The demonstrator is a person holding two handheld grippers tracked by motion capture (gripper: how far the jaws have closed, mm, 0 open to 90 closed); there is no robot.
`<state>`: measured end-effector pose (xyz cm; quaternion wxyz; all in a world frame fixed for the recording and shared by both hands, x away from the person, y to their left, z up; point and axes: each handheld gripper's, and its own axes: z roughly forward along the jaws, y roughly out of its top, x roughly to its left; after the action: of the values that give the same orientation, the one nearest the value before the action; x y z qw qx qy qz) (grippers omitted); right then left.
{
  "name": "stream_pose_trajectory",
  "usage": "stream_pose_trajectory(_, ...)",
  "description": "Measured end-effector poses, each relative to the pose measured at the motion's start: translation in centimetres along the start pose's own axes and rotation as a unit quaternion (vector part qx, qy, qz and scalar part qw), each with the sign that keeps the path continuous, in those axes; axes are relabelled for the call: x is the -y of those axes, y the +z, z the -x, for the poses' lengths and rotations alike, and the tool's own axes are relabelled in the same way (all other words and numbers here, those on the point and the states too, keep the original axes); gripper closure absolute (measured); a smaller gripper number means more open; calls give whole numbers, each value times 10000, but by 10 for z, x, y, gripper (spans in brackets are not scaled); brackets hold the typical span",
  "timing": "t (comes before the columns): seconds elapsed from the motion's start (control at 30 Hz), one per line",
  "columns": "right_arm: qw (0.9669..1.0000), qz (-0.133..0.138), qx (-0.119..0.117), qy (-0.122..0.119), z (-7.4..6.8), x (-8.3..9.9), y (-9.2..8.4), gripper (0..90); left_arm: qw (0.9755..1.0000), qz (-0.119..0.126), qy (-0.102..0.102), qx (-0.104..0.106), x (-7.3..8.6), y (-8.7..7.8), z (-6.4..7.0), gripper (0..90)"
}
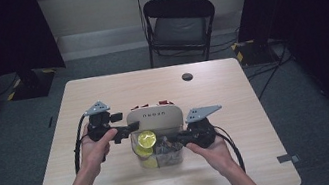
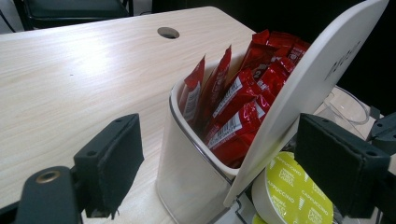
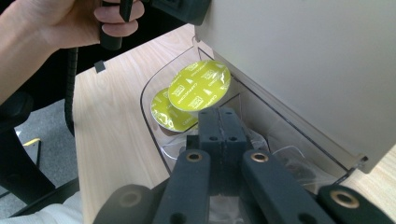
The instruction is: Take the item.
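Inside clear bin (image 3: 154, 140): green capsules (image 3: 198, 86) | white bin (image 2: 187, 172): red sachets (image 2: 238, 107)

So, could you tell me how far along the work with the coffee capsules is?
Done: two green capsules lie in the clear tray. In hand: the right claw is shut inside the tray; whether it grips anything is unclear. The left claw stands open around the lid. What's left can't be judged.

table (image 1: 102, 98): light wood grain, one dark round hole
lid (image 2: 322, 79): off-white, with grey letters
sachets (image 2: 238, 102): red with white label strips
capsules (image 3: 198, 86): yellow-green tops with small white print
box (image 3: 154, 126): clear, no colour
grippers: black, with grey plates on top
chair (image 1: 180, 21): black
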<state>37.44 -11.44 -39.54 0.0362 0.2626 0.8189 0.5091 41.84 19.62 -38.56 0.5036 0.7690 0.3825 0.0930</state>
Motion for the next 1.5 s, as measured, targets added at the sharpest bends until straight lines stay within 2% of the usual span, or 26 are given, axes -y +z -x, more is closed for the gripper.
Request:
stream_pose_trajectory(0.93,9996,267,37,75,0,-8,-17,900,10000,-52,13,-29,1,0,0,152)
stream_pose_trajectory(1.5,9990,429,103,86,1,-12,-35,900,10000,-48,-15,-26,1,0,0,151)
